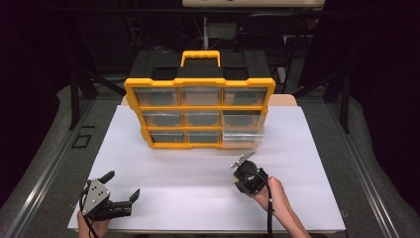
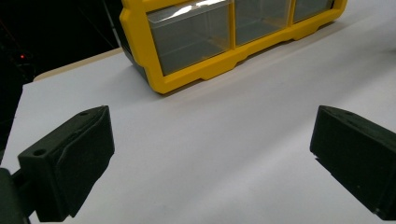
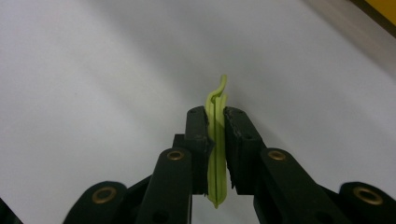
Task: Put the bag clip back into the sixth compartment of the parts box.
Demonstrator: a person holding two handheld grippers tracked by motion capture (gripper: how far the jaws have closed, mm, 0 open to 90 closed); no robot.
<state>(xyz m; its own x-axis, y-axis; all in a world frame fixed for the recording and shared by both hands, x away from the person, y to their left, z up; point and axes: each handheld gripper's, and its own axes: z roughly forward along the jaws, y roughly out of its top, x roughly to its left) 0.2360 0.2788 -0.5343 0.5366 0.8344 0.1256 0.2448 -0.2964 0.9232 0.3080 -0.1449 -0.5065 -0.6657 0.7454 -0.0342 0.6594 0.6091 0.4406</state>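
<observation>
The right claw [image 3: 215, 122] is clamped on a thin yellow-green looped strip [image 3: 216, 154], held upright between its jaws above the white bench [image 1: 198, 178]. The left claw [image 1: 121, 186] gapes wide, holding nothing. Beyond both stands a yellow drawer organizer [image 1: 199, 111].

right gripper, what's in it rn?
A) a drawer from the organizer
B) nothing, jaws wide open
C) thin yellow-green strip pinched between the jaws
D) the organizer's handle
C: in the right gripper view the right gripper is shut on a thin yellow-green strip that sticks up past the jaw tips.
</observation>
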